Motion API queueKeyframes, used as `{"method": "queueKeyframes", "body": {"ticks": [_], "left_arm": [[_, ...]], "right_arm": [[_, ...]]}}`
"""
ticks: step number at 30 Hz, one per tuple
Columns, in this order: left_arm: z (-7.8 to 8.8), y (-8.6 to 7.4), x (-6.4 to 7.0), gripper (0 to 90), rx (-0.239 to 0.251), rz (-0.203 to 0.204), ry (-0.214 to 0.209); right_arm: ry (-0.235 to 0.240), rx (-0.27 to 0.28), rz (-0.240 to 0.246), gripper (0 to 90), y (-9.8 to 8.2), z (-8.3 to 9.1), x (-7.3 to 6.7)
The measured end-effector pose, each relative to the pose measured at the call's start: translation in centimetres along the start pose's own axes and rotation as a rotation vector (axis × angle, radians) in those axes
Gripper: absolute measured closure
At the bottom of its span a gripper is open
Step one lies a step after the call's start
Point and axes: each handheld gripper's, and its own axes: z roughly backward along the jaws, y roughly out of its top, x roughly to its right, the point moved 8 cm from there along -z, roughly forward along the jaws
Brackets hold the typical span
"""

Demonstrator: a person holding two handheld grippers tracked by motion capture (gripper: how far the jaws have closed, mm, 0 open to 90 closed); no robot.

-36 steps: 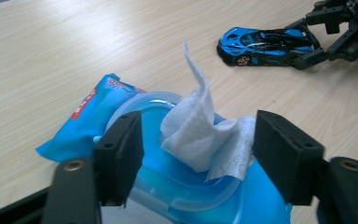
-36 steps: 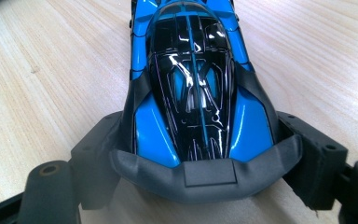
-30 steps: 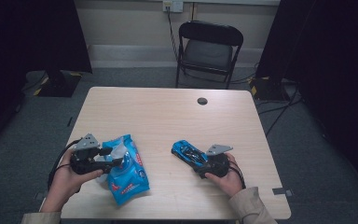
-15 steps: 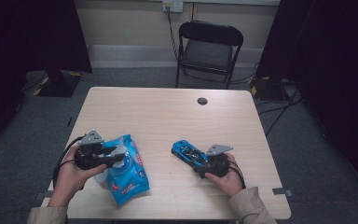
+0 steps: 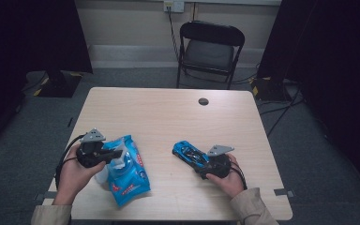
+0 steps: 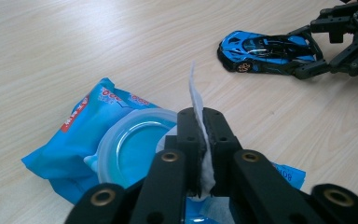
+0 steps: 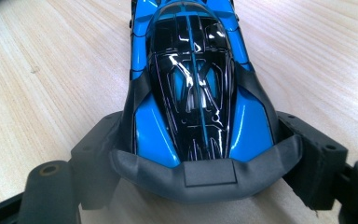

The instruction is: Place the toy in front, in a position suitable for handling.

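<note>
So nearest to the camera in the high view you've got the person's two hands coming in from the bottom edge. The left gripper [image 5: 115, 153] sits at about 8 o'clock on the table [image 5: 168, 112], and its jaws are pinched tight on a white wipe [image 6: 199, 116]. In the left gripper view the sheet stands up thin between the two black jaws, sticking out above them. Right under it is the blue wipes pack [image 5: 126, 171], lying flat with its round clear lid [image 6: 133, 147] facing up, touching or just below the jaws.

Over at roughly 4 o'clock the right gripper [image 5: 198, 159] has its jaws set narrow around the rear end of a blue and black toy car [image 5: 190, 153], one jaw against each side. In the right gripper view the car [image 7: 193, 88] points straight away along the wood, wheels on the table.

Further out, near 12 o'clock, there's a small dark round thing in the tabletop [image 5: 203, 101]. Past the far edge stands a black folding chair [image 5: 210, 49] against the wall.
</note>
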Motion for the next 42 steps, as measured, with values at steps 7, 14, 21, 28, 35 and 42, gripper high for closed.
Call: {"method": "queueKeyframes", "body": {"ticks": [7,14,21,28,35,42], "left_arm": [[0.4,1.0,0.2,88.6,0.002,0.039,-0.014],[0.6,1.6,0.3,88.8,-0.013,0.036,-0.008],[0.6,1.9,0.3,88.9,-0.016,0.04,-0.009],[0.8,2.3,0.4,89.0,-0.027,0.034,-0.008],[0.8,2.8,0.6,89.1,-0.028,0.034,-0.009],[1.0,3.3,0.7,89.1,-0.034,0.033,-0.012]], "right_arm": [[0.0,0.0,0.001,22.5,0.0,0.0,0.0],[0.0,0.0,0.0,22.5,0.0,0.0,0.0],[0.0,0.0,0.0,22.4,0.0,0.0,0.0],[0.001,0.0,0.0,22.5,0.0,0.0,0.0],[0.0,0.0,0.0,22.5,0.0,0.0,0.0],[0.001,0.0,0.0,22.5,0.0,0.0,0.0]]}}
